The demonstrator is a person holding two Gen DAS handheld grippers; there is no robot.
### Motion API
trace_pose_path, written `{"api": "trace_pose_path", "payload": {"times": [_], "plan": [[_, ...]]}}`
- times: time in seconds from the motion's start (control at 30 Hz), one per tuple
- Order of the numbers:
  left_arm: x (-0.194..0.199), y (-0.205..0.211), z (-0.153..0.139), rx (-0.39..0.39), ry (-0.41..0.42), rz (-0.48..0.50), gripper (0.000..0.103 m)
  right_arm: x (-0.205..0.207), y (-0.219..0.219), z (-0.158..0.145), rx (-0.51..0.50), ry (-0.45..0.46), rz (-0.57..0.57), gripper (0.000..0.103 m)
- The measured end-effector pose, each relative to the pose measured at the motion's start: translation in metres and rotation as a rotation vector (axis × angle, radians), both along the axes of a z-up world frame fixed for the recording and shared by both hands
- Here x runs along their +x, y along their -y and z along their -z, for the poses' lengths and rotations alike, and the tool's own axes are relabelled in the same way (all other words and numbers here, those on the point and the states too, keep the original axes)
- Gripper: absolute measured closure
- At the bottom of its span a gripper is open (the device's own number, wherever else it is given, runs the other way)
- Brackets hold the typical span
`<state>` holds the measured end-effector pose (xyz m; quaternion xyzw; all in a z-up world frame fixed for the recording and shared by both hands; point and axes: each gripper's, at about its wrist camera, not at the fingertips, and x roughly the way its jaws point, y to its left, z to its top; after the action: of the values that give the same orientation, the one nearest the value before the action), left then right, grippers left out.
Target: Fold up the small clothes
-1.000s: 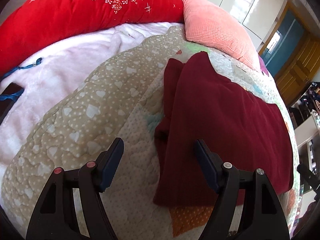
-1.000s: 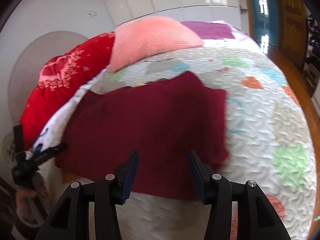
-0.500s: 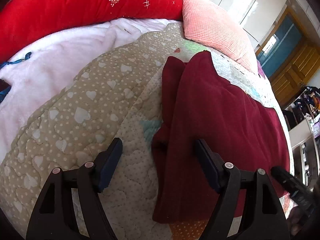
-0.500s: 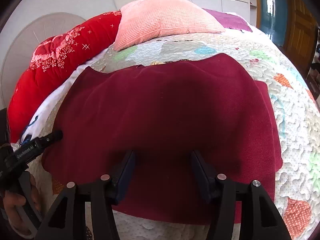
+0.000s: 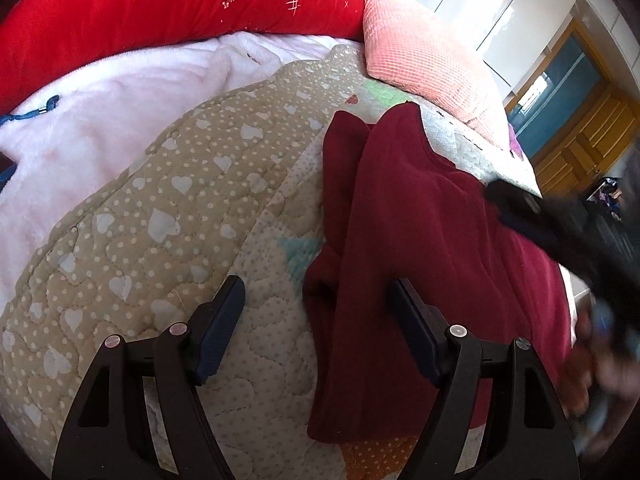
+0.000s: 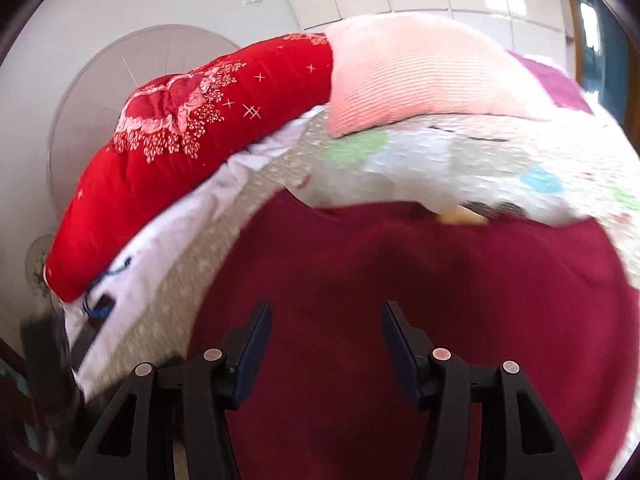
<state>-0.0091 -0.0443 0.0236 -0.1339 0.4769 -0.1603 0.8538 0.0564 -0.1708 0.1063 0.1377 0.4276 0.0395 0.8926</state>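
Note:
A dark red garment [image 5: 420, 240] lies spread on the patchwork quilt [image 5: 180, 220], its left side folded into a narrow double layer. My left gripper [image 5: 316, 304] is open just above that folded edge, one finger over the quilt and the other over the cloth. In the right wrist view the garment [image 6: 440, 300] fills the lower half of the picture. My right gripper [image 6: 326, 328] hovers over it, open, with nothing pinched. From the left wrist view the right gripper [image 5: 560, 232] shows as a dark blur over the garment's right part.
A red embroidered bolster [image 5: 140, 12] and a pink ribbed pillow [image 5: 424, 52] line the far side of the bed. A white fleece blanket [image 5: 100, 120] lies to the left of the quilt. Wooden doors [image 5: 580, 140] stand beyond the bed at the right.
My right gripper has swept leftward across the garment and now appears inside the left wrist view. Its jaws opened slightly. The left gripper has barely shifted.

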Motion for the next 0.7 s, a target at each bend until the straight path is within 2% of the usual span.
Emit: {"api": "trace_pose_path", "payload": {"times": [0.2, 0.33, 0.4, 0.53, 0.7], "plan": [[0.004, 0.001, 0.002, 0.000, 0.003, 0.008, 0.023, 0.062, -0.004, 0.016, 0.020, -0.016, 0.020, 0.049], [0.006, 0.001, 0.003, -0.011, 0.000, 0.010, 0.023, 0.097, -0.013, 0.036, 0.017, -0.059, 0.015, 0.049], [0.007, 0.000, 0.004, -0.017, -0.002, 0.007, 0.023, 0.106, -0.022, 0.044, -0.025, -0.080, -0.002, 0.049], [0.007, 0.001, 0.004, -0.008, 0.006, 0.002, 0.023, 0.120, -0.044, 0.053, -0.200, -0.110, -0.028, 0.048], [0.009, 0.003, 0.005, 0.009, 0.016, 0.006, 0.022, 0.123, -0.037, 0.059, -0.185, -0.088, -0.015, 0.047]]}}
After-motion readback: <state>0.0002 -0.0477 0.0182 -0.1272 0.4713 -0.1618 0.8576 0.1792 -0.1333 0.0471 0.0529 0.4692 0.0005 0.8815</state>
